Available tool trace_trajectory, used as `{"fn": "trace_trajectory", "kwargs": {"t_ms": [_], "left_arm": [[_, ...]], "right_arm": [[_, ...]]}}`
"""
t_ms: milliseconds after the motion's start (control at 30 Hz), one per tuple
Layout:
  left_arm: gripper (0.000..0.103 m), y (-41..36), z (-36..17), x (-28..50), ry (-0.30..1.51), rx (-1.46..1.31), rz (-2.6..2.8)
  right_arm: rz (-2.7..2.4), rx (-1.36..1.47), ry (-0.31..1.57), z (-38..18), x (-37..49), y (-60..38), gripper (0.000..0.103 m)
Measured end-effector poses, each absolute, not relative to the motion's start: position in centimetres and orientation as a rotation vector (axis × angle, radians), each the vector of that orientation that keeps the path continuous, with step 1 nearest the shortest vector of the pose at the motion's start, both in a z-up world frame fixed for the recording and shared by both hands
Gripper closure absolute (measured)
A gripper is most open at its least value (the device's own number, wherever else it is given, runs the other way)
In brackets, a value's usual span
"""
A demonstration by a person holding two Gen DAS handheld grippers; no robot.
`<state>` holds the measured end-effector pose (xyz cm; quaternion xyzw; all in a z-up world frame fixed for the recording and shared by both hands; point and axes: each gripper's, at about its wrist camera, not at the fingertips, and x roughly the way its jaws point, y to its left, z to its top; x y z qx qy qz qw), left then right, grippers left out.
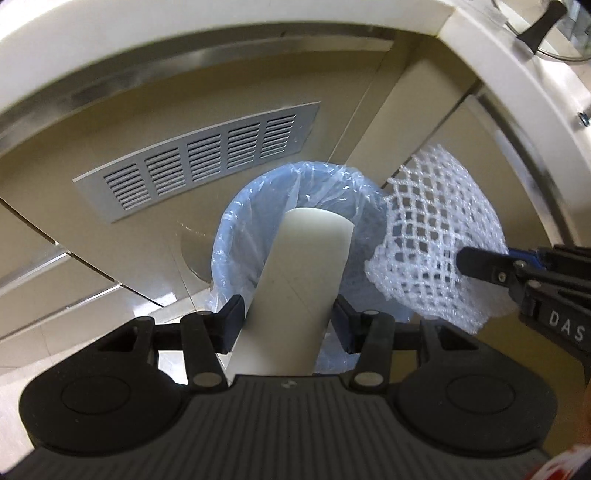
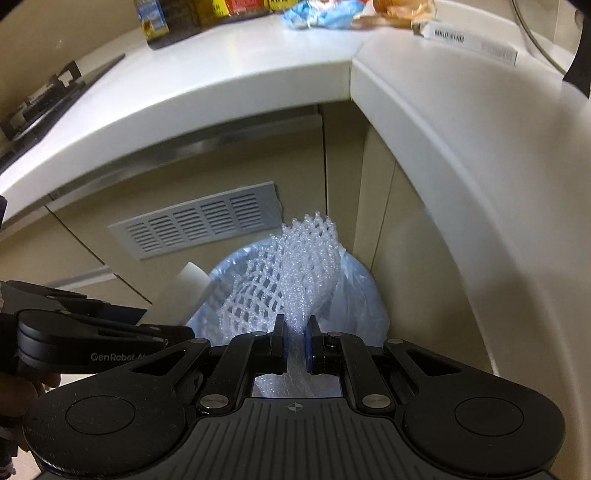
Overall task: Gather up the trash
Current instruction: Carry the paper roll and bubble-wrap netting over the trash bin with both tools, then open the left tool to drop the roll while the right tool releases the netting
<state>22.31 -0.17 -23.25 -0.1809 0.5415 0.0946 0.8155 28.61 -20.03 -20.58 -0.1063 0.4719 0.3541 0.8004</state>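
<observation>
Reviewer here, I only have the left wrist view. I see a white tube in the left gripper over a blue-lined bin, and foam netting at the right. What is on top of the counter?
Observer: The right wrist view shows the counter top: a crumpled blue bag and a white box with a barcode.
Reviewer: Is the right gripper really clamping the netting?
Observer: Yes, the right gripper has the foam netting pinched between its blue pads.
Reviewer: Anything else up there?
Observer: A dark stove sits at the counter's left end.
</observation>
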Motion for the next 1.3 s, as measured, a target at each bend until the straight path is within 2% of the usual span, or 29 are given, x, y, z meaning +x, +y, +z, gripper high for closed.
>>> {"fn": "trace_trajectory", "kwargs": {"t_ms": [433,467,500,533,1300], "left_arm": [[0.055,-0.3,-24.7,24.6,1.121,-0.389,0.196],[0.052,-0.3,-24.7,24.7,1.117,-0.395,0.196],[0.044,-0.3,-24.8,24.7,1.115,-0.399,0.198],[0.044,-0.3,-24.7,24.7,1.111,-0.403,0.198],[0.044,0.1,-23.5,23.0,1.113,-0.403,0.224]], "right_arm": [[0.735,-0.242,1.035,-22.1,30.0,-19.5,0.094],[0.736,-0.243,1.037,-22.2,30.1,-19.4,0.094],[0.737,-0.245,1.038,-22.3,30.1,-19.4,0.094],[0.739,-0.246,1.038,-22.3,30.1,-19.4,0.094],[0.755,-0.207,1.031,-22.0,30.3,-19.3,0.094]]}}
